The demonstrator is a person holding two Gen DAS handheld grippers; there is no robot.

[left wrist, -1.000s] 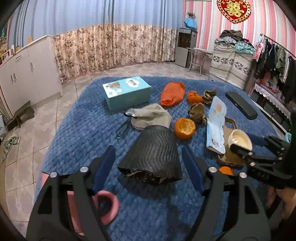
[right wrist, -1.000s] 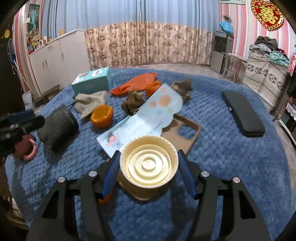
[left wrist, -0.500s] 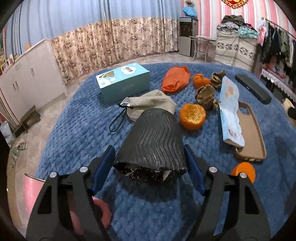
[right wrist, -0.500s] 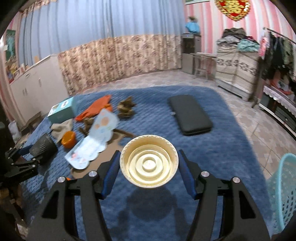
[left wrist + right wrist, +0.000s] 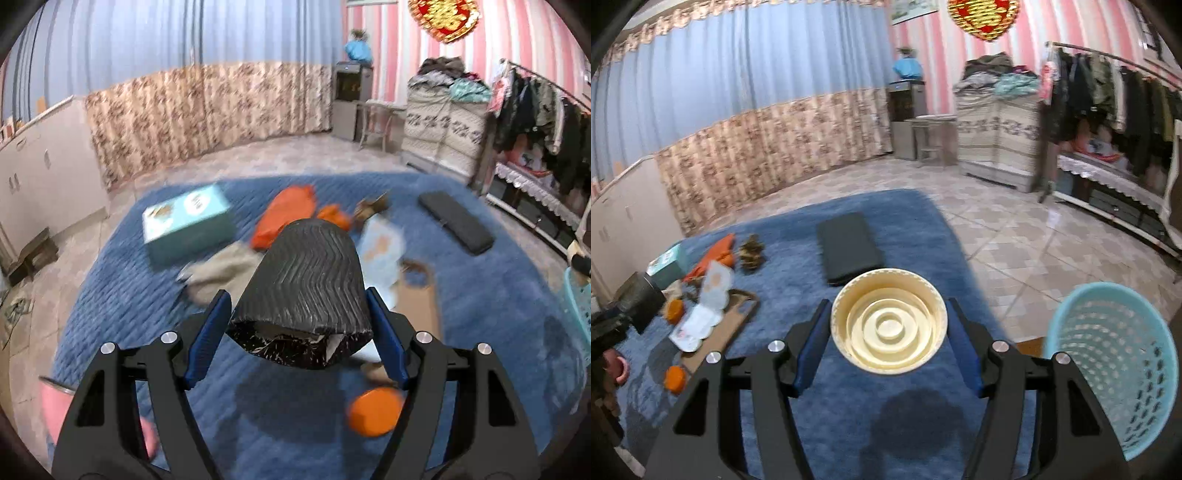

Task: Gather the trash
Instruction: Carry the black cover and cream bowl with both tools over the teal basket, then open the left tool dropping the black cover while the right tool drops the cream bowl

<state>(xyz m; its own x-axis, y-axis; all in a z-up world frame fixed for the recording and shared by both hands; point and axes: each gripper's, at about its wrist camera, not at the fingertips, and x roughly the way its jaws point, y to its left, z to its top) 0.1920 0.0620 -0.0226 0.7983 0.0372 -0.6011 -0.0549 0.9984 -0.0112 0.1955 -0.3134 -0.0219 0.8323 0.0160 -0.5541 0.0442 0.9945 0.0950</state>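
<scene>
My left gripper (image 5: 297, 332) is shut on a black ribbed paper cup (image 5: 304, 284), held on its side above the blue rug (image 5: 480, 295). My right gripper (image 5: 888, 341) is shut on a cream round cup (image 5: 889, 326), its ringed base facing the camera, held above the rug's right part. A light blue mesh trash basket (image 5: 1115, 369) stands on the floor just right of the right gripper; its edge shows in the left wrist view (image 5: 580, 302). Orange peels (image 5: 375, 411), (image 5: 676, 378) and paper scraps (image 5: 701, 317) lie on the rug.
On the rug lie a teal box (image 5: 184, 221), an orange cloth (image 5: 284, 214), a beige pouch (image 5: 225, 273), a brown phone case (image 5: 720, 332) and a black case (image 5: 849, 247). A clothes rack (image 5: 1126, 99) and a stacked cabinet (image 5: 997, 136) stand at the right.
Both grippers rose off the rug with their cups. The right one swung right, bringing the blue basket into view. The left one lifted and turned toward the room's right.
</scene>
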